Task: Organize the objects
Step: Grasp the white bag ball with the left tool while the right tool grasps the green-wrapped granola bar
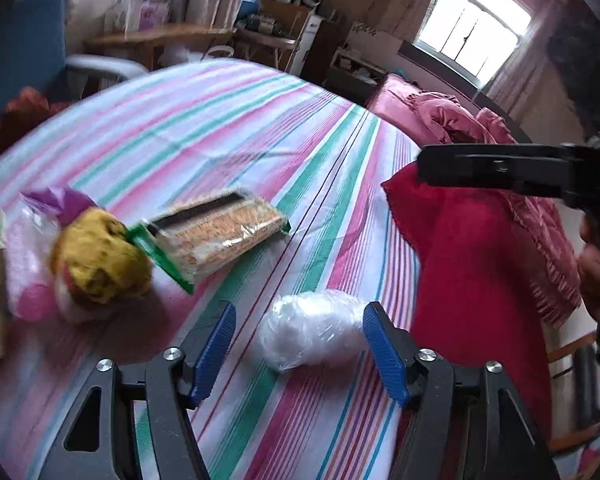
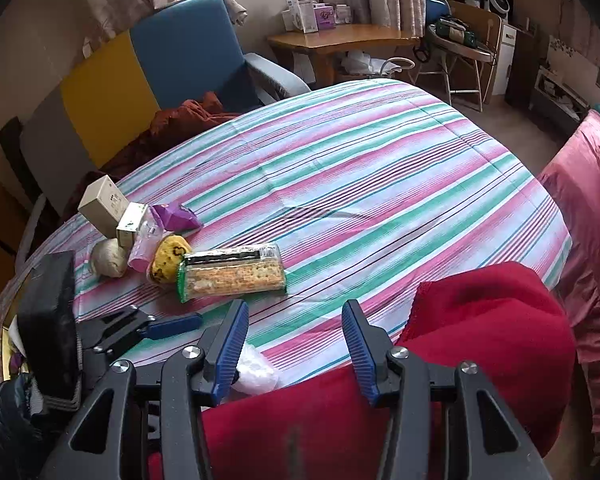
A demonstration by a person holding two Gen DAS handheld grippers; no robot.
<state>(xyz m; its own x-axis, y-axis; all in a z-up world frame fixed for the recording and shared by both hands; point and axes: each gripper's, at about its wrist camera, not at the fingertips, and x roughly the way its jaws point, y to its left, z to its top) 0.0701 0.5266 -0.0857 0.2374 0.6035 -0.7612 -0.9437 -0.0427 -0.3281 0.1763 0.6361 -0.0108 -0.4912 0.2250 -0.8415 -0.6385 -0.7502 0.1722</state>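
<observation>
Left gripper jaws half open, gripping nothing; crumpled plastic bag sits between them. Probably light, soft, slippery: pinch mid-bundle. Right gripper part open, empty.

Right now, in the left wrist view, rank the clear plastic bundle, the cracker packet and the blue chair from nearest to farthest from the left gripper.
1. clear plastic bundle, between the left gripper's open fingers.
2. cracker packet, up and to the left on the striped cloth.
3. blue chair, beyond the table's far left edge.

Pink-and-green striped sheet (red cloth too).
</observation>
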